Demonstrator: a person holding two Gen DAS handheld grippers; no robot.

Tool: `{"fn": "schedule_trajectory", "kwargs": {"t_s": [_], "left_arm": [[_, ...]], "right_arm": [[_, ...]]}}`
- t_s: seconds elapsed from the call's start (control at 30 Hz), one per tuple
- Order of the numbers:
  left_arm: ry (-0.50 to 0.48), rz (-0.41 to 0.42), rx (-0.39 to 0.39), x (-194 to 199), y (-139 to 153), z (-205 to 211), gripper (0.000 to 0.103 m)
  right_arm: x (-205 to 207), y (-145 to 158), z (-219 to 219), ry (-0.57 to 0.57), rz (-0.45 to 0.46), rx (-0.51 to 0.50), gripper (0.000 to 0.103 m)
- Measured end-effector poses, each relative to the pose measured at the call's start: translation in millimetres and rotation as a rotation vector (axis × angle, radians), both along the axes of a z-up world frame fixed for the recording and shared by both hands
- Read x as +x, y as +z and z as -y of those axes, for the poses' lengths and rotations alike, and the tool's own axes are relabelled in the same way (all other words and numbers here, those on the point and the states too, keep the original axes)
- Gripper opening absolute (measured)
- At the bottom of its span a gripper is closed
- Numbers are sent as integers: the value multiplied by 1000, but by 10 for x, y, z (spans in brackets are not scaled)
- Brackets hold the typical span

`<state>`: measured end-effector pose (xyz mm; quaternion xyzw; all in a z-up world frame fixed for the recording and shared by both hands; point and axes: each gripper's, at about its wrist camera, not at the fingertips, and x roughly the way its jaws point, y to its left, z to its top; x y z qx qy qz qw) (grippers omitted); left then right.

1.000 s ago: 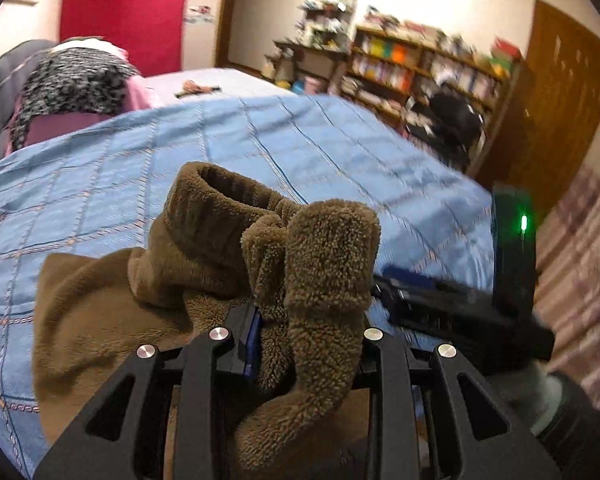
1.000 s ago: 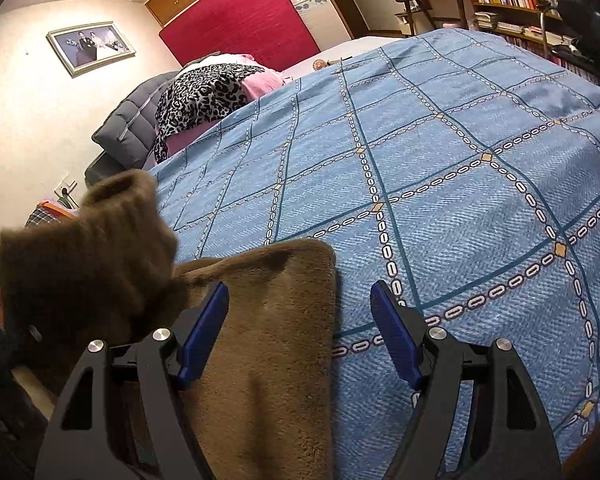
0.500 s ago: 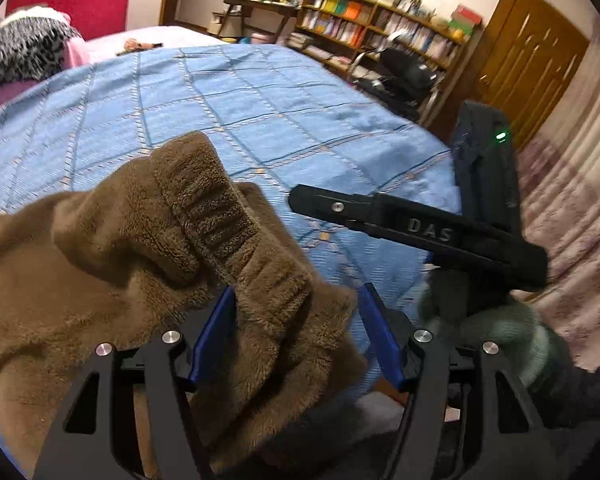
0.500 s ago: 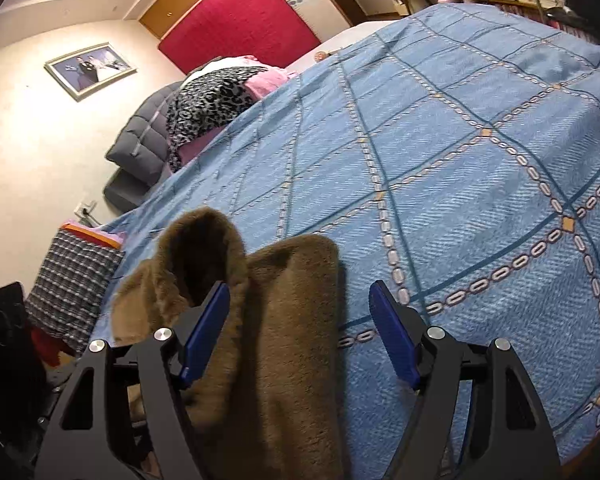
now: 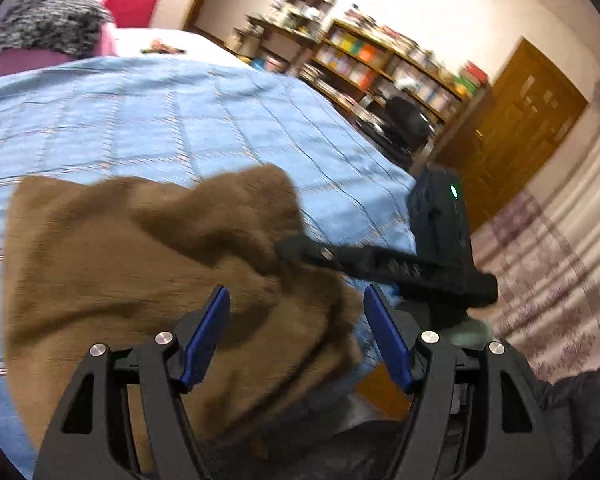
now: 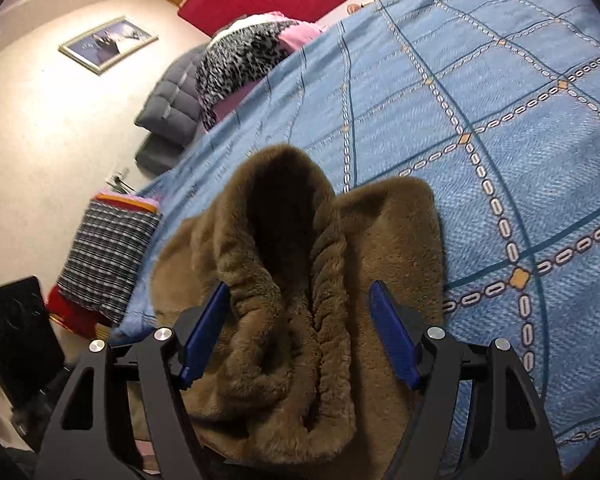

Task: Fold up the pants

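Observation:
Brown fleece pants (image 5: 132, 264) lie bunched on the blue patterned bedspread (image 5: 148, 120) near the bed's near edge. My left gripper (image 5: 298, 336) is open above the pants, holding nothing. The right gripper's black body (image 5: 384, 266) crosses the left wrist view on the right. In the right wrist view the pants (image 6: 300, 280) show a ribbed waistband standing up in a fold. My right gripper (image 6: 300, 334) is open, with the waistband fold lying between its blue pads (image 6: 206, 332), not pinched.
Leopard-print and pink bedding (image 6: 244, 52) and grey pillows (image 6: 168, 108) lie at the head of the bed. A plaid cushion (image 6: 108, 252) sits beside the bed. Bookshelves (image 5: 380, 64), a black chair (image 5: 404, 120) and a wooden door (image 5: 528, 120) stand beyond the far side.
My left gripper opened and let go of the pants' waistband, which dropped onto the bed. My right gripper moved over the waistband fold, still open.

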<state>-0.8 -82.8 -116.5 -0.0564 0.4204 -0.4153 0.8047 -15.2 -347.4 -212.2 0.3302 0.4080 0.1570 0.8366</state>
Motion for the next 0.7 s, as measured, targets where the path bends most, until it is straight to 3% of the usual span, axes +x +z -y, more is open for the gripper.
{"fn": "schedule_trajectory", "kwargs": {"t_s": [0.03,0.1,0.23,0.33,0.43,0.57,0.63,0.7], "left_arm": [[23,5,-4,17,10,-68,69],[100,12,-12,127,28,-265,70],[205,20,-12,313,40,-537,70],[249,44,17,393,31,-622,70],[256,39,23,394,-23,-648,70],[249,6,63,449,-289,-577,74],[260,-16,93,497,-427,-520,74],[263,-26,114,516,-545,-521,74]], "right_arm": [[8,0,-44,12,0,-7,55],[17,5,-126,37,-12,-37,39],[-107,198,-147,56,50,-86,26],[-313,421,-50,33,101,-126,26],[-450,450,84,-5,103,-138,26],[-440,96,158,1,28,-132,28],[-462,-122,177,-22,17,-134,37],[-485,-149,236,-38,23,-104,47]]}}
